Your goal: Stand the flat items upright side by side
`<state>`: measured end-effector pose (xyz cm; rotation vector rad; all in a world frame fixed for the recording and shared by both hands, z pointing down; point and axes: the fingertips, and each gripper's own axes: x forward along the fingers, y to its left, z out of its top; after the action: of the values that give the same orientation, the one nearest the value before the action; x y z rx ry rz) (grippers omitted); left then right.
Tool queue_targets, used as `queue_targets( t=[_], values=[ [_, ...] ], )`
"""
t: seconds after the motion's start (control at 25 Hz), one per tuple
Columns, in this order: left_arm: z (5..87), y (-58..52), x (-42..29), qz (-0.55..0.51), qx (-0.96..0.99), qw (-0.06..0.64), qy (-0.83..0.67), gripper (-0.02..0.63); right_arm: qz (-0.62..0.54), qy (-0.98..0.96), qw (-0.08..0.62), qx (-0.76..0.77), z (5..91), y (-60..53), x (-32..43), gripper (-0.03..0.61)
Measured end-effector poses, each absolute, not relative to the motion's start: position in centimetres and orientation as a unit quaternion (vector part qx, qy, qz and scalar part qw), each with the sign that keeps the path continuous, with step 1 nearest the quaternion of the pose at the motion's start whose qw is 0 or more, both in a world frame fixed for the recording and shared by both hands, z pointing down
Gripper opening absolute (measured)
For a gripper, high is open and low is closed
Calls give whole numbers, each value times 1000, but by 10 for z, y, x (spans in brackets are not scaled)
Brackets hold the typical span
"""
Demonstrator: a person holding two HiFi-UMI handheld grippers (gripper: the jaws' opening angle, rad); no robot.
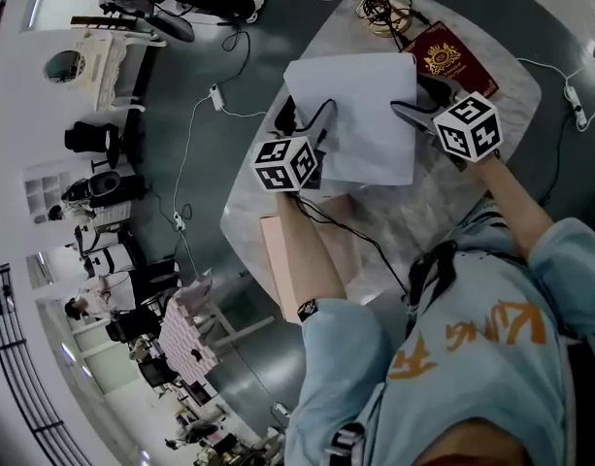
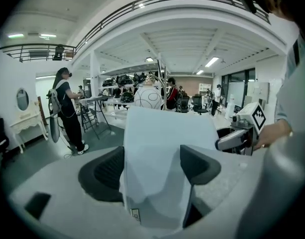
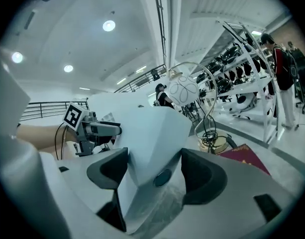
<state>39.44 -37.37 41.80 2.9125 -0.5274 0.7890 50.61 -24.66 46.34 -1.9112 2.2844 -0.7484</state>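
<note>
Pale blue-white flat soft pouch: clamped by left gripper at its 8 o'clock edge and right gripper at 3 o'clock, jaws half-spread around it, over grey marble table. Keep both grips level; tip upright beside maroon gold-crested passport at 1 o'clock.

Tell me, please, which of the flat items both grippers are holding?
The white item, clamped in the jaws of the left gripper and right gripper; the dark red booklet and pink item lie untouched on the table.
</note>
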Motion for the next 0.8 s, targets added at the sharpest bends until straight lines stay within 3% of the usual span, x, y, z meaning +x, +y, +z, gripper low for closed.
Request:
queue_targets(
  t=[0.8],
  values=[
    [411, -316, 360, 158, 959, 63, -225, 367, -52, 748, -102, -654, 406, -205, 490, 345]
  ],
)
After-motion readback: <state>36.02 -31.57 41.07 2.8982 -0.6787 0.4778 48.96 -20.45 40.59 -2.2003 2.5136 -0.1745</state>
